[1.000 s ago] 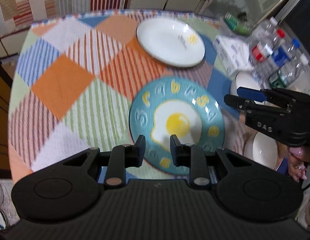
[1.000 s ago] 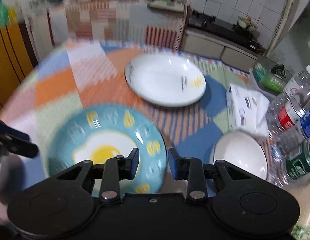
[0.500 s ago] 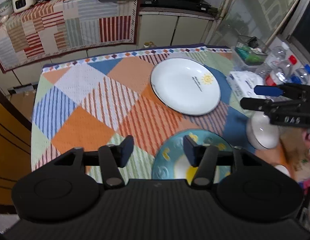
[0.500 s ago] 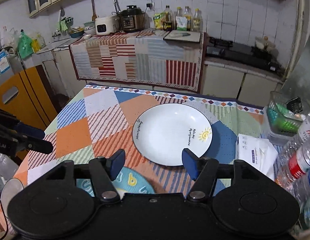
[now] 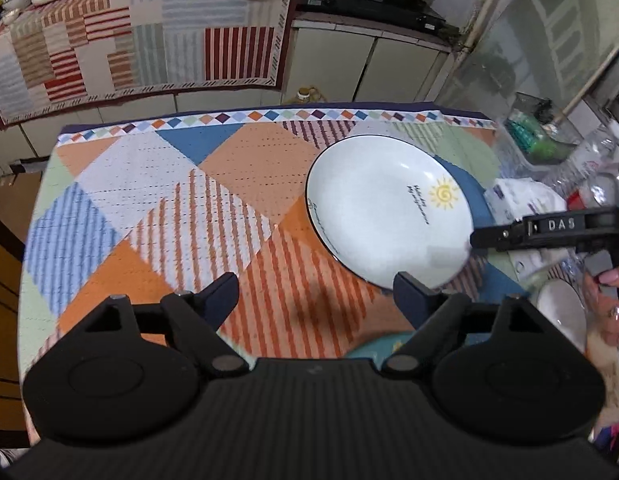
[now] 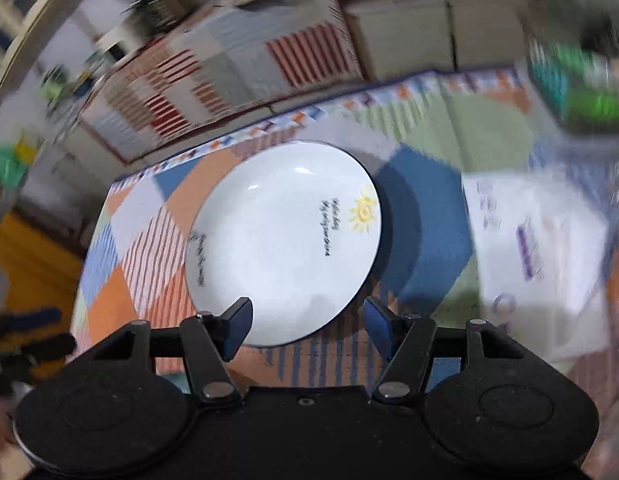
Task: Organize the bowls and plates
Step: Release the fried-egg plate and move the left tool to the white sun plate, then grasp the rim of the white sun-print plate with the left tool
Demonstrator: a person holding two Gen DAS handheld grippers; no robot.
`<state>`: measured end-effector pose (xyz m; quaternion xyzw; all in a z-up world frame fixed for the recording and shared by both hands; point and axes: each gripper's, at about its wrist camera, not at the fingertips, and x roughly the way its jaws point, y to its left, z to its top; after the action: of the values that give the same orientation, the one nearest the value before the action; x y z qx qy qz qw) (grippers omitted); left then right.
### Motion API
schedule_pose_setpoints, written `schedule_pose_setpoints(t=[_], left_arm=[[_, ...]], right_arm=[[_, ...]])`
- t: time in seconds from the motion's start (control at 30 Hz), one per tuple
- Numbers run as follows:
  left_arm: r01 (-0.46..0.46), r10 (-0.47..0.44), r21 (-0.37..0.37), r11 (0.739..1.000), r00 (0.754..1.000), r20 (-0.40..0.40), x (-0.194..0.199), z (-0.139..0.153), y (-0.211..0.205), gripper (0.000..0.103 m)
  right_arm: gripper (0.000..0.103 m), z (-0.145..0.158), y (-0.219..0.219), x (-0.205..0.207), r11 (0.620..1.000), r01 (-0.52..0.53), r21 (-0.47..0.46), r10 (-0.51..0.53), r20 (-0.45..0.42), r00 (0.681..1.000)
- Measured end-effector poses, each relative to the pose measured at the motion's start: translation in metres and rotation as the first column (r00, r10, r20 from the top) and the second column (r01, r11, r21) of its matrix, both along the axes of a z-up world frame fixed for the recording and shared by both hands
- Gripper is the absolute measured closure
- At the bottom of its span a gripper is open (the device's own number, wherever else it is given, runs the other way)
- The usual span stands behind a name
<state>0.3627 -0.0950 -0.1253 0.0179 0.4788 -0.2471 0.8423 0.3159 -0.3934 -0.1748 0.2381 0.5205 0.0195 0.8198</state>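
A white plate with a yellow sun print (image 5: 389, 212) lies on the checked tablecloth (image 5: 149, 200), right of centre. It also shows in the right wrist view (image 6: 281, 240). My left gripper (image 5: 315, 294) is open and empty, above the cloth near the plate's near rim. My right gripper (image 6: 307, 326) is open and empty, with the plate's near rim between its fingers; it shows from the side in the left wrist view (image 5: 541, 232). A sliver of the teal egg plate (image 5: 383, 348) shows under my left gripper. A white bowl (image 5: 561, 312) sits at the right edge.
Plastic bottles and a green basket (image 5: 541, 136) crowd the table's right side. A white tissue pack (image 6: 537, 256) lies right of the plate. A person's hand (image 5: 609, 300) is at the right. Counters with a striped cloth (image 5: 149, 32) stand behind the table.
Both grippers have opened wide and pulled up and back from the teal egg plate. The right gripper has swung toward the white sun plate; its view is blurred by motion.
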Motion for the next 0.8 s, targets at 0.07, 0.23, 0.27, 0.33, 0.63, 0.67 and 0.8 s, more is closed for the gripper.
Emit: schedule_pose_setpoints(t=[0.07,0.23,0.27,0.33,0.63,0.67,0.8], left_arm=[[-0.002,0.002,-0.002,1.000,1.000,0.005,0.011,-0.011,-0.005,0.019],[-0.137,0.135,0.047,0.989,0.990,0.049,0.035,-0.043,-0.019,0.019],[-0.162,0.161,0.034,0.986,0.986,0.036,0.041,-0.050,-0.022,0.019],[-0.187,0.187,-0.018,0.982,0.982,-0.008,0.052,-0.062,-0.026,0.019],[-0.124,0.118,-0.069,0.990,0.989,-0.089,0.064,-0.096,-0.036,0.051],[-0.128,0.120,-0.083,0.988,0.988,-0.095,0.064,-0.098,-0.035,0.054],[-0.102,0.089,-0.136,0.986,0.991,-0.097,0.061,-0.102,-0.034,0.074]], right_arm=[[0.036,-0.011,0.000,0.005,1.000,0.026,-0.017,-0.026,-0.016,1.000],[0.039,-0.030,-0.004,0.013,0.998,0.057,-0.024,-0.058,-0.025,0.998],[0.042,-0.034,-0.003,0.016,0.998,0.055,-0.031,-0.056,-0.029,0.998],[0.046,-0.040,-0.004,0.025,0.997,0.043,-0.061,-0.044,-0.031,0.999],[0.081,-0.056,-0.018,0.027,0.990,0.141,0.025,-0.139,-0.065,0.988],[0.085,-0.056,-0.018,0.026,0.989,0.143,0.029,-0.141,-0.058,0.988],[0.087,-0.061,-0.017,0.024,0.985,0.162,0.052,-0.161,-0.026,0.987]])
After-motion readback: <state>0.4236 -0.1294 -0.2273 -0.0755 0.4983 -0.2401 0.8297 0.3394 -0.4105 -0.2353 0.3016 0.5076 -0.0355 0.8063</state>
